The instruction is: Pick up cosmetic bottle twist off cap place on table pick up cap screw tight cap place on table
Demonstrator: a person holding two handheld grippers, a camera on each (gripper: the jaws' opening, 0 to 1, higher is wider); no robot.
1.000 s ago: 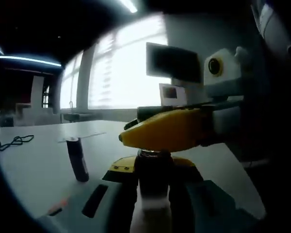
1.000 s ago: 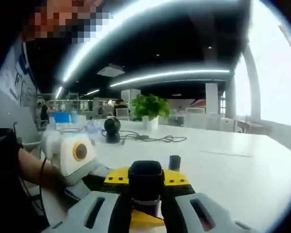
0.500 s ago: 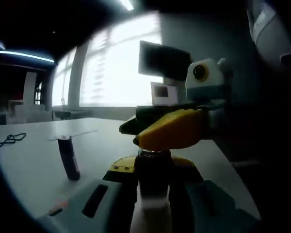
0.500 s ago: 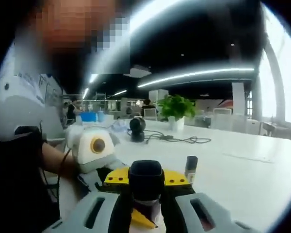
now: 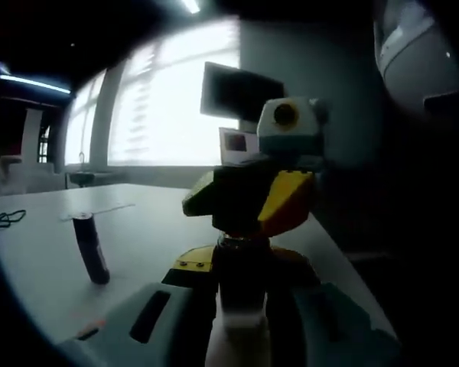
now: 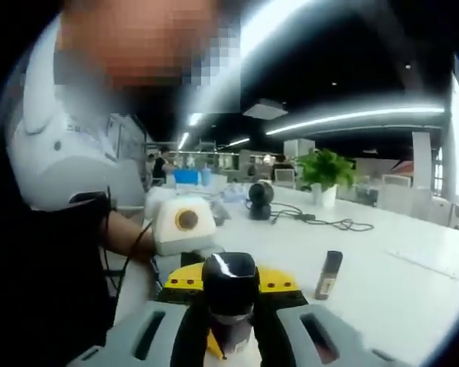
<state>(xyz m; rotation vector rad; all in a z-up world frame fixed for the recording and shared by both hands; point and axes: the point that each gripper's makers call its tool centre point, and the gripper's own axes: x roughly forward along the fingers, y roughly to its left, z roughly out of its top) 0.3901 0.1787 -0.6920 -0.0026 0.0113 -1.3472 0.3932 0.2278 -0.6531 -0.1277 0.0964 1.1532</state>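
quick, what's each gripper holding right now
Left gripper: shut on the bottle.
Right gripper: shut on the cap.

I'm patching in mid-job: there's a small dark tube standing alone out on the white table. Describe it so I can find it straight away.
Start from the big white table. In the right gripper view, look just right of the tongs: the dark tube stands there upright, leaning slightly. It is slim and dark with a lighter lower part, and stands apart from the round black device and potted plant farther back.
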